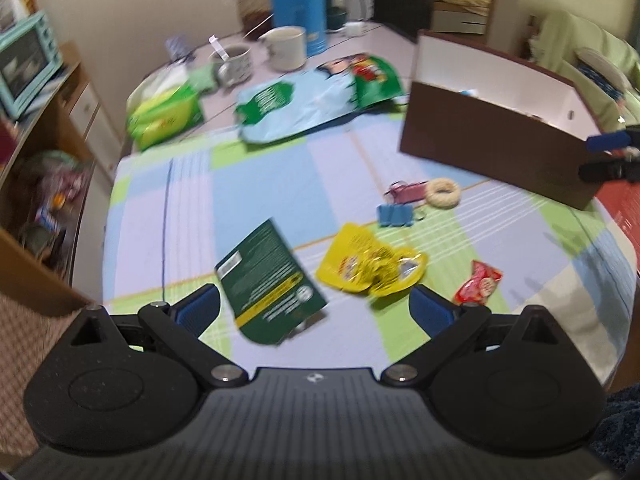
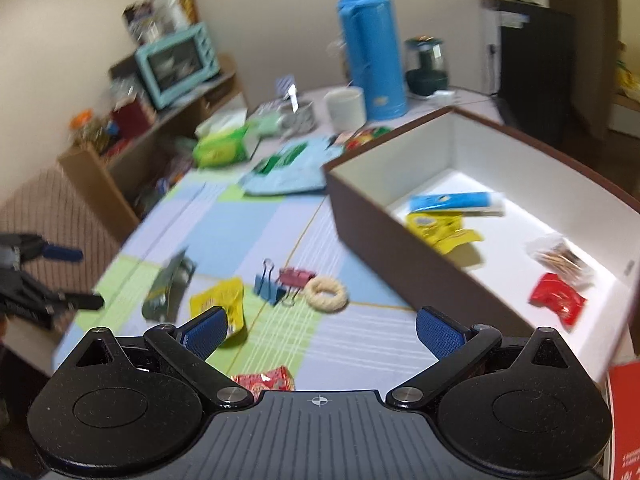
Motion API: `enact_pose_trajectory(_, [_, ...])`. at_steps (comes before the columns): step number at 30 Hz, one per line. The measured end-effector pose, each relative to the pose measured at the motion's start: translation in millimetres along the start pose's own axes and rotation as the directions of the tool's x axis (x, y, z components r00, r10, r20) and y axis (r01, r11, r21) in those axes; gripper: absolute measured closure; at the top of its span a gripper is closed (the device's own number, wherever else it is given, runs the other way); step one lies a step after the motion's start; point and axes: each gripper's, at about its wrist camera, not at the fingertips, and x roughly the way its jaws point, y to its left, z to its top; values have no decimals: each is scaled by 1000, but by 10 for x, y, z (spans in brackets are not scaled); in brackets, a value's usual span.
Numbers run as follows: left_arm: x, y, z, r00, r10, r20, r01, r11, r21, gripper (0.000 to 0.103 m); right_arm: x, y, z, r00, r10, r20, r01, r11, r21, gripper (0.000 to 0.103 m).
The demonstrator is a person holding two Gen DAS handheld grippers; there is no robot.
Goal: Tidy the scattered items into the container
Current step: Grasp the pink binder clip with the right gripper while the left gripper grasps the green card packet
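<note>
The container (image 2: 400, 256) stands at the right of the surface (image 2: 360, 344) and already holds a blue tube, two yellow sachets, a red packet and a clear bag. Outside remain the green pouch (image 1: 272, 284), yellow pouch (image 1: 368, 268), red sachet (image 1: 478, 284), binder clips (image 2: 280, 282) and ring (image 2: 326, 294). Left gripper (image 1: 314, 310) and right gripper (image 2: 320, 330): fingers wide, empty

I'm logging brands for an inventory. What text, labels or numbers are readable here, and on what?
None can be read.
Green packet: lines of print, too blurred.
Yellow pouch: label blurred.
Red sachet: blurred.
Blue tube in the box: marking unreadable.
Light blue bag: white lettering smeared.
</note>
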Motion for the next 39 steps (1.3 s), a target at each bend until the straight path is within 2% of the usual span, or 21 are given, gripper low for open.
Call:
enact_pose_trajectory(4, [102,117,-27,1000,9,-19,-10,999,-43,4,363,122,2,998,-2,-65,-1,999,-52,0])
enact_pose_trajectory(7, [175,178,-7,1000,7,-24,-9,998,-59,4,624,140,24,993,20,-119,-25,999,-41,0])
enact_pose_trajectory(15, [435,293,76,999,-9,-51,4,996,-89,4,1085,131,137,989,38,-143,-40,999,-15,1])
enact_pose_trajectory(16, [473,302,88,998,-12,-55,7,996,-92,4,1127,127,151,990,27,-139,-31,999,-24,7])
enact_pose_trajectory(17, [504,312,95,998,-16,-58,10,995,-96,4,1177,121,167,989,27,-142,-32,999,-36,26])
enact_pose_trajectory(18, [535,321,102,998,-20,-61,14,995,-100,4,1230,108,183,988,23,-150,-29,999,-36,31])
enact_pose_trajectory(25, [736,344,157,996,-48,-81,38,993,-115,4,1513,116,266,993,-2,-122,-12,994,-111,32])
enact_pose_trajectory(28, [819,356,173,995,-51,-90,41,992,-117,4,1663,152,282,991,-9,-130,-13,986,-168,48])
enact_pose_trajectory(34, [951,392,188,992,-62,-109,48,990,-133,4,1896,193,326,989,8,-147,-36,982,-186,48])
enact_pose_trajectory(39, [1025,425,195,991,-66,-119,49,988,-146,4,1965,203,362,988,-4,-154,-18,990,-141,48])
